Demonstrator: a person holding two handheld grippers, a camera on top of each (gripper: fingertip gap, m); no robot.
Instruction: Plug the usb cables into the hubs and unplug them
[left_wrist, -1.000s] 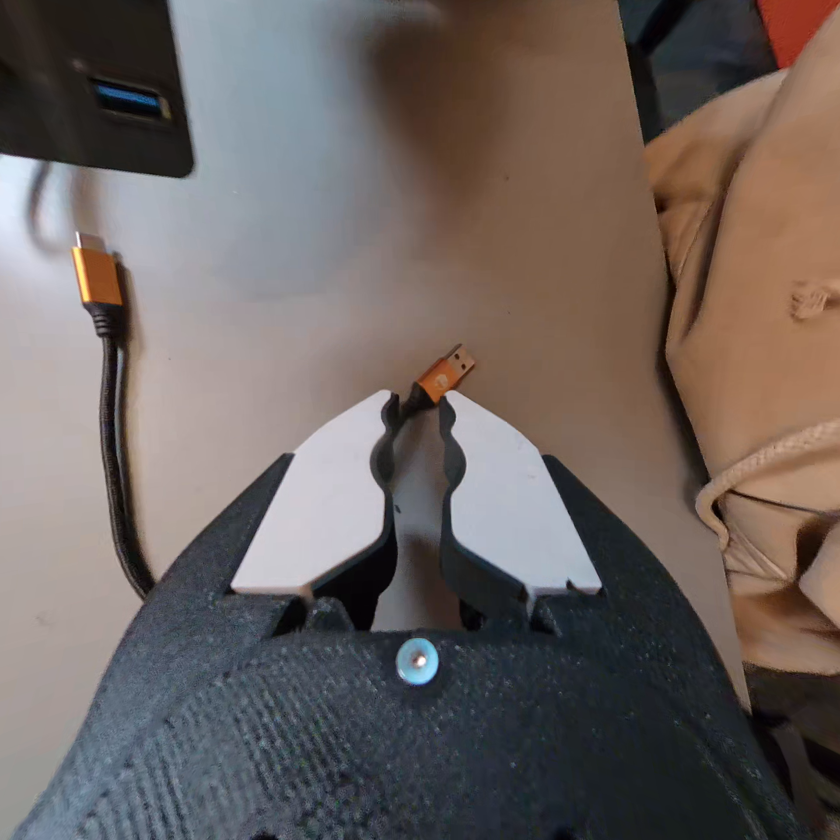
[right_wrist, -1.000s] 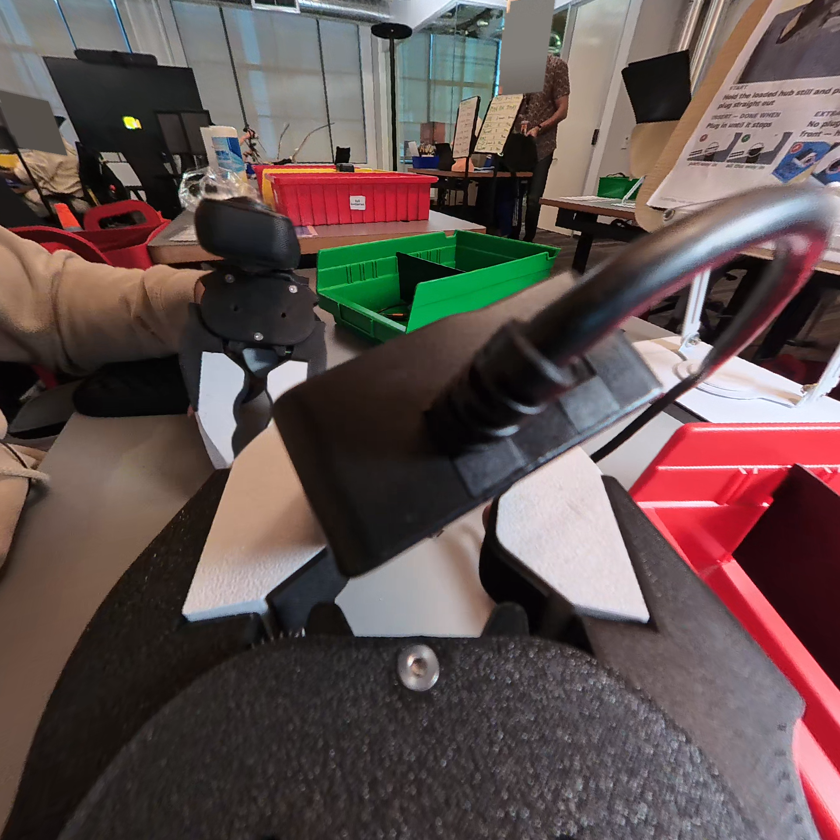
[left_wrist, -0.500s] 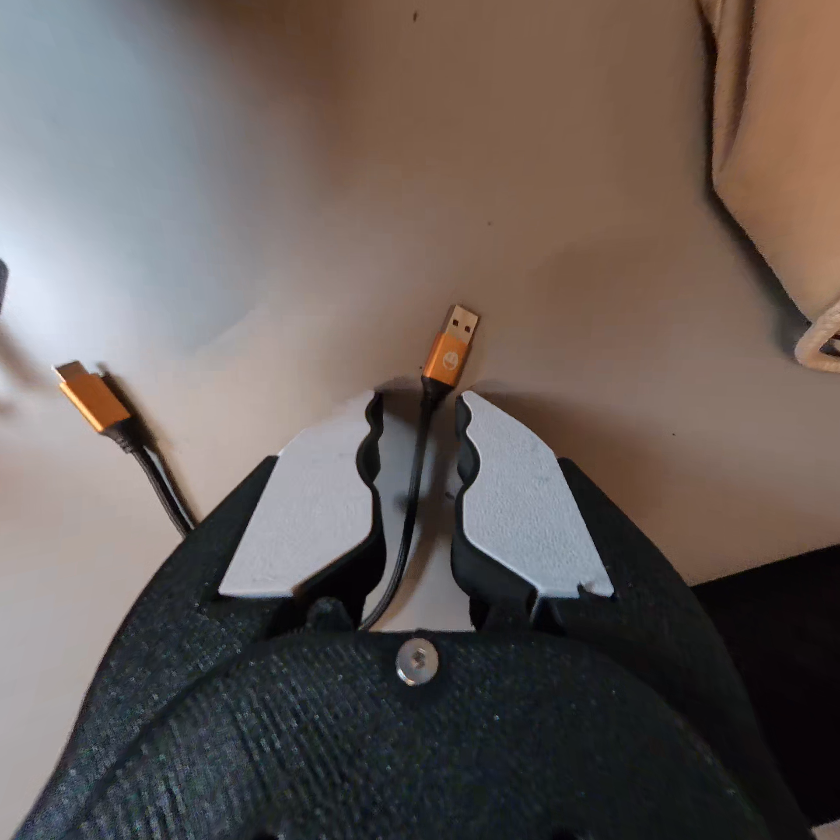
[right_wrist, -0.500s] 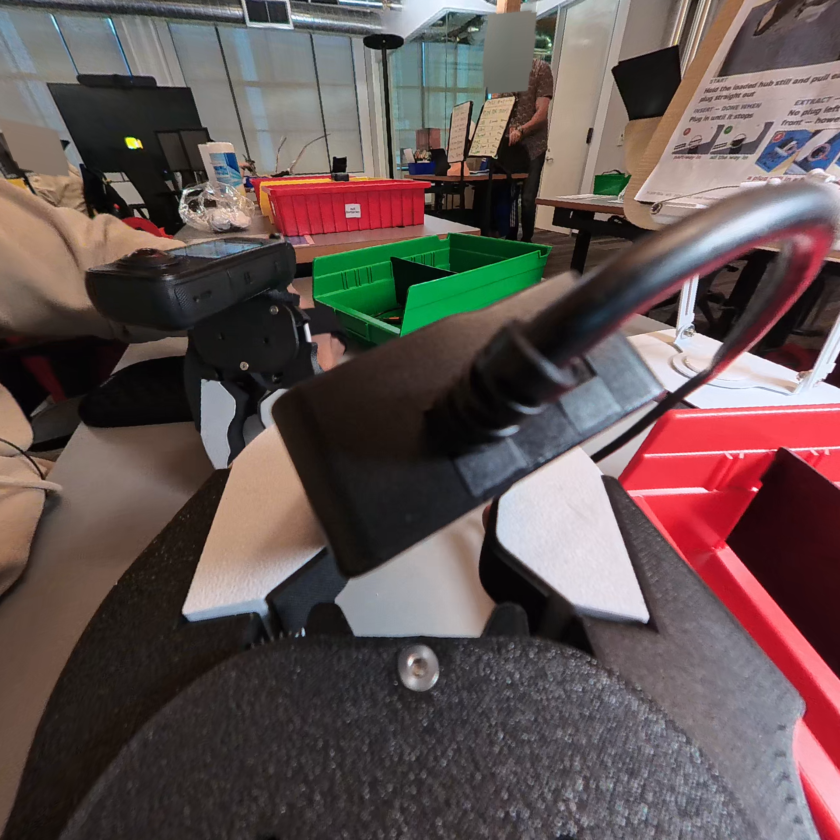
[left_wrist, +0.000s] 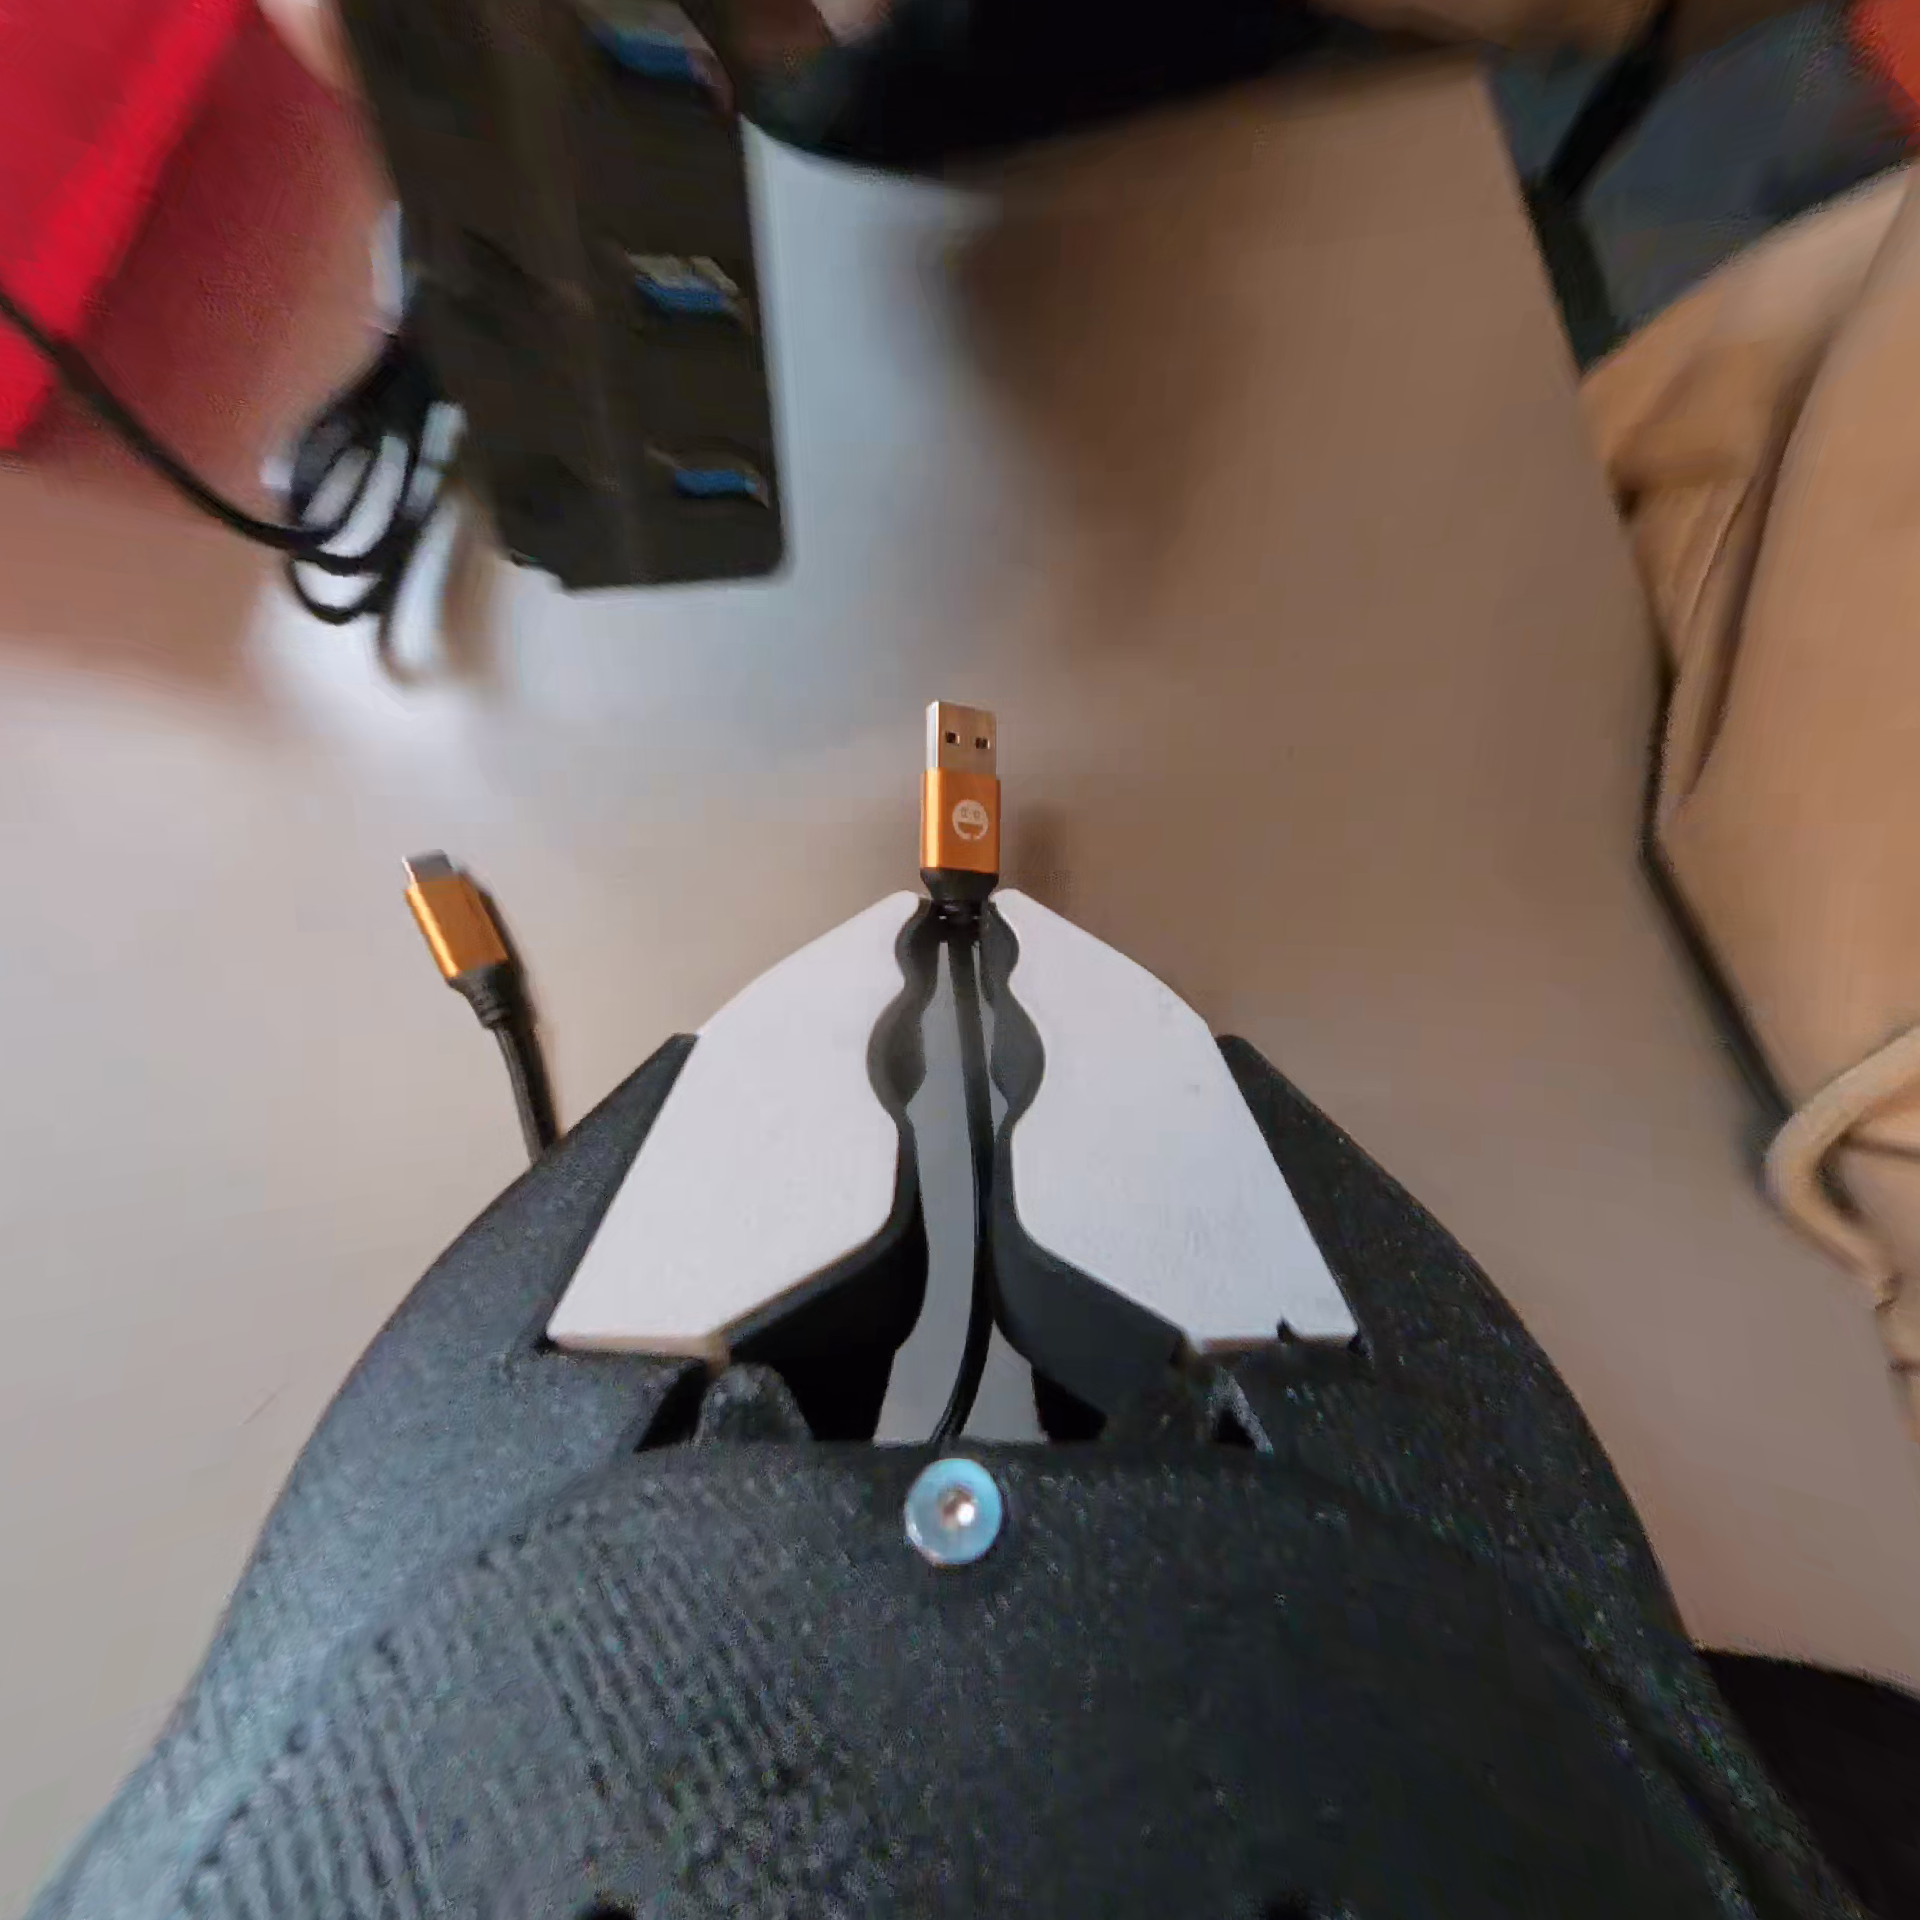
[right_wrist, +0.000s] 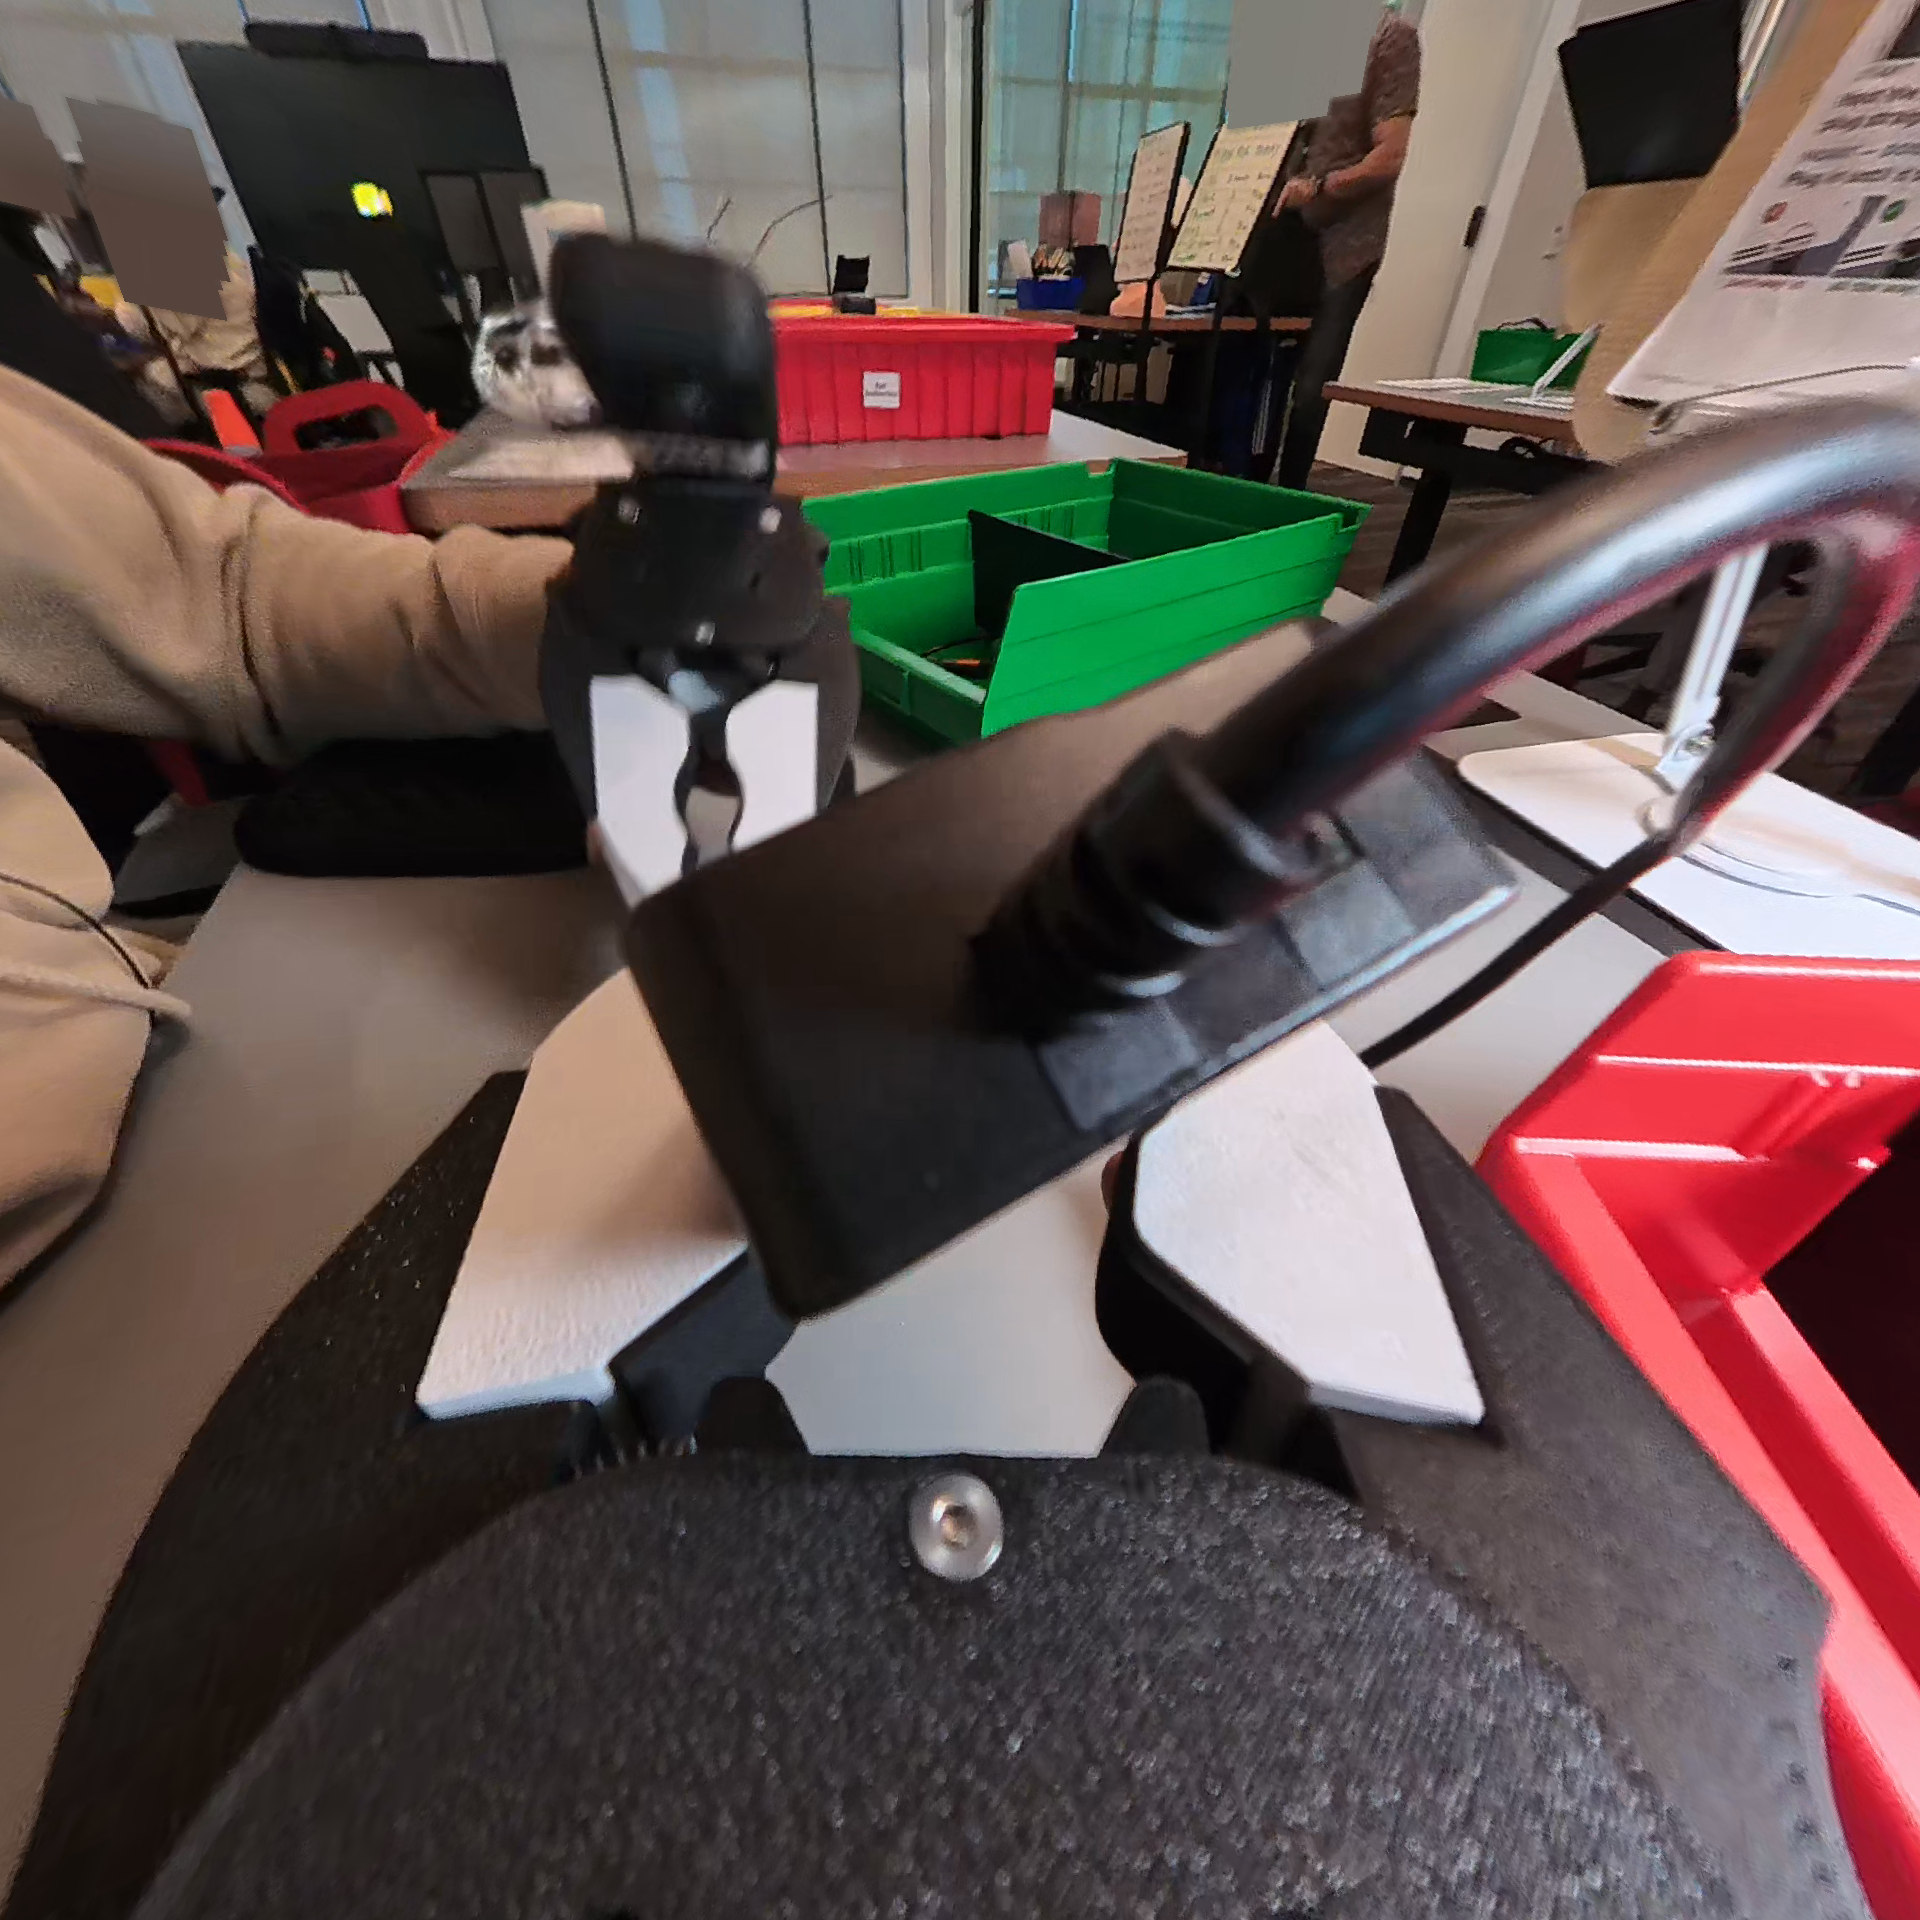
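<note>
My left gripper (left_wrist: 958, 906) is shut on the black cable just behind an orange USB-A plug (left_wrist: 960, 800), which sticks straight out past the fingertips. The cable's other end, an orange USB-C plug (left_wrist: 452, 927), hangs at the left. A black USB hub (left_wrist: 592, 301) with blue ports is up left, blurred. In the right wrist view my right gripper (right_wrist: 914, 1174) is shut on that black hub (right_wrist: 914, 1039), held tilted, its thick black cord (right_wrist: 1507, 613) looping up right. The left gripper (right_wrist: 701, 790) faces the hub from behind it, close to its far edge.
A beige table (left_wrist: 1195, 520) lies below. A red bin (right_wrist: 1714, 1195) sits at the right, a green divided bin (right_wrist: 1070, 592) behind the hub. A person's beige sleeve (right_wrist: 239, 613) is at the left. A coiled thin black cable (left_wrist: 343, 499) hangs beside the hub.
My left gripper has closed on the cable behind the USB-A plug and lifted it off the table, turning toward the hub, which has come back into its view. The right gripper holds the hub nearly still.
</note>
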